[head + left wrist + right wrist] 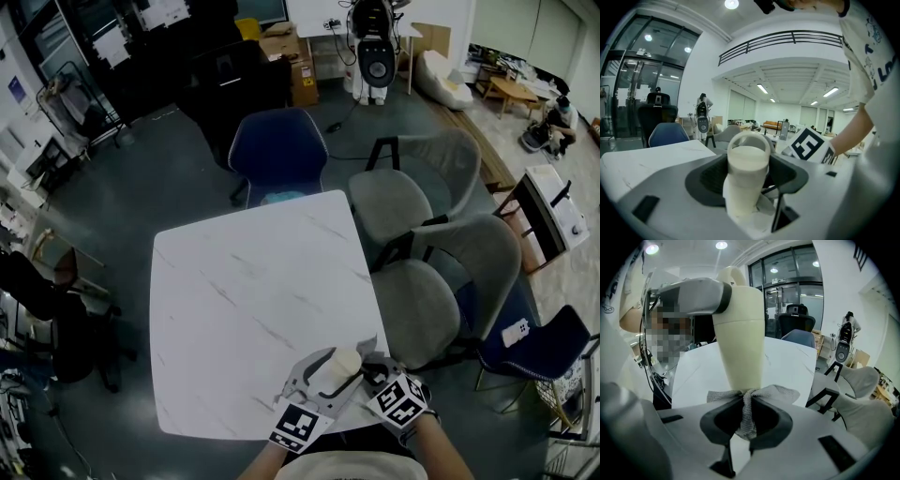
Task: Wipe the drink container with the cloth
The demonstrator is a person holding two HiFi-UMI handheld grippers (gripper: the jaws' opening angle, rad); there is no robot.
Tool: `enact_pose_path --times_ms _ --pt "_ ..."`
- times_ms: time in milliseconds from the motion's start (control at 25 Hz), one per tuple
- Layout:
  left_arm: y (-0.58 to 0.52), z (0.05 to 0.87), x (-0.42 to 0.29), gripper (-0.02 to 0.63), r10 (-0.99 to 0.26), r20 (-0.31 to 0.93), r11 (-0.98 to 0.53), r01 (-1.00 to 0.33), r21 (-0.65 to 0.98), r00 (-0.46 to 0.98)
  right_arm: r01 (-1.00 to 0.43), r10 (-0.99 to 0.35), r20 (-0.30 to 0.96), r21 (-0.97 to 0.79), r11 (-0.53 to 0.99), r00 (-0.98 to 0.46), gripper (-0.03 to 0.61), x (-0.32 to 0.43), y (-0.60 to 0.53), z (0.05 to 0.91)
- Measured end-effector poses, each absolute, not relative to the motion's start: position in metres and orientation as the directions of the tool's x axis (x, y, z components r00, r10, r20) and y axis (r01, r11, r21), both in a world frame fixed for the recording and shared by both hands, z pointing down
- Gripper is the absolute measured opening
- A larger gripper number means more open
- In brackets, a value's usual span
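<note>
A white marble table (246, 309) fills the frame's centre; a blue chair (278, 150) stands above it, with grey chairs (409, 199) at right.

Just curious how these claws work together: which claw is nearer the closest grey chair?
Right. The right claw, shut on the cloth, hangs by the table edge next to the grey chair; the left claw, shut on the drink container, sits further from it.

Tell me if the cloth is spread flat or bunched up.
Bunched. The right gripper pinches the cloth into a gathered strip, edges fanning out against the drink container.
</note>
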State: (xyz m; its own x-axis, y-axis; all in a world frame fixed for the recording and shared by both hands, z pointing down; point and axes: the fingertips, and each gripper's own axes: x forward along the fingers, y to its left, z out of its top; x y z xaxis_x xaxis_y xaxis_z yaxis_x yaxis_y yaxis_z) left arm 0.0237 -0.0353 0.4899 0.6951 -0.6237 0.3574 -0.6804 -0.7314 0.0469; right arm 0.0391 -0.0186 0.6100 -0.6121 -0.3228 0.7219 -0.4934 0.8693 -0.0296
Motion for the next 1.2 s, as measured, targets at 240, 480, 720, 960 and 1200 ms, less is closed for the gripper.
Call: enact_pose_path --times_ms 240,480,720,960,1200 --pt "-0.034 0.491 0.024 0.281 -0.557 0.365 -0.791 -0.610 0.039 0.746 -0.460 -0.306 0.707 -0.031 0.887 -0.637 0.043 0.039 -0.020 0.597" --pt "-0.033 0.491 0.025 0.279 -0.488 0.379 -0.840 -0.541 0.040 0.786 -0.419 -0.282 0.695 -0.030 0.907 -0.661 0.044 0.040 -0.021 0.577" --pt "-0.032 0.493 0.024 0.279 -0.394 0.393 -0.896 -0.443 0.038 0.831 -0.384 -0.266 0.683 -0.024 0.923 -0.681 0.044 0.039 -0.023 0.560" --pt "-0.029 0.492 0.024 0.279 -0.291 0.409 -0.942 -0.335 0.037 0.865 -0.362 -0.255 0.675 -0.020 0.932 -0.693 0.044 0.038 -0.022 0.547" --pt "-0.024 0.493 0.023 0.279 -0.166 0.426 -0.979 -0.199 0.034 0.890 -0.337 -0.247 0.672 -0.003 0.942 -0.698 0.044 0.037 -0.022 0.535"
